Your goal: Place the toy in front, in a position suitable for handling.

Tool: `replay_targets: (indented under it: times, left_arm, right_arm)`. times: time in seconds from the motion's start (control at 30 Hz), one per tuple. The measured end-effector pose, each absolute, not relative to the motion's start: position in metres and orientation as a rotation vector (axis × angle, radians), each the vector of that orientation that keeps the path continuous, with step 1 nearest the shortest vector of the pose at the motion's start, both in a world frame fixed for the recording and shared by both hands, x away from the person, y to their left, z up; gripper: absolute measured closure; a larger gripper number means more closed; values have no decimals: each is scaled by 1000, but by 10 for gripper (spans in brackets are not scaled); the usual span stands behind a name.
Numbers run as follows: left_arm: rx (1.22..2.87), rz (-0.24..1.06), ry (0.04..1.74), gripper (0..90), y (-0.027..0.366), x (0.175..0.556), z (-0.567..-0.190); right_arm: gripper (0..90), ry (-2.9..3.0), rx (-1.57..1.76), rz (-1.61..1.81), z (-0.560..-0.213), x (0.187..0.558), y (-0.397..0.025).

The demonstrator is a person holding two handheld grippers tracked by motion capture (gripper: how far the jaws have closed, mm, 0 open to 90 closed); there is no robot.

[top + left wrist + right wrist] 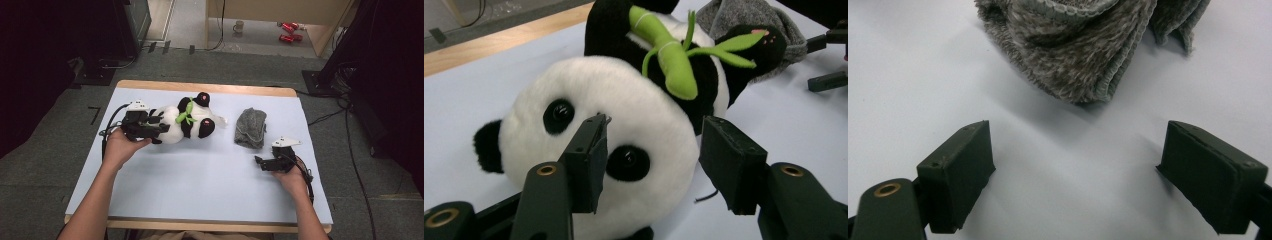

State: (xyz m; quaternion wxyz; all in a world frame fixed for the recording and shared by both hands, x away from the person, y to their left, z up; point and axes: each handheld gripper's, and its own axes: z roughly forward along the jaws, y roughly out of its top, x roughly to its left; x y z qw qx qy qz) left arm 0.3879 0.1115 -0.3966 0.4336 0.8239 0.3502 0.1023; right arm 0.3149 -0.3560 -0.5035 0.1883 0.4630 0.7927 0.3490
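Up close, left claw point(651, 165) spread around panda point(614, 165) — chin cut off; right claw point(1093, 175) spread — cloth point(1088, 45) cropped.

The pale blue-white sheet over the wooden table point(200, 180) is evenly lit from above, while the room around it falls off into near black at both sides. Shadows are soft and short: a faint one lies under the crumpled grey knitted cloth point(1083, 45). Up close, the fluffy black-and-white panda toy point(624, 145) looks a little soft, and the nearest black jaws are blurred. No harsh glare anywhere.
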Motion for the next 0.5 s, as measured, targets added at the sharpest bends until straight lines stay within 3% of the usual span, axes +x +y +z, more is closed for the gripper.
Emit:
replay_targets:
  times: [0.2, 0.5]
  left_arm:
    - [2029, 225, 832, 416, 103, 393, -391]
    - [2012, 195, 820, 446, 89, 405, -386]
  right_arm:
    - [128, 2230, 1305, 981, -503, 315, -356]
    - [128, 2229, 1303, 982, -504, 315, -356]
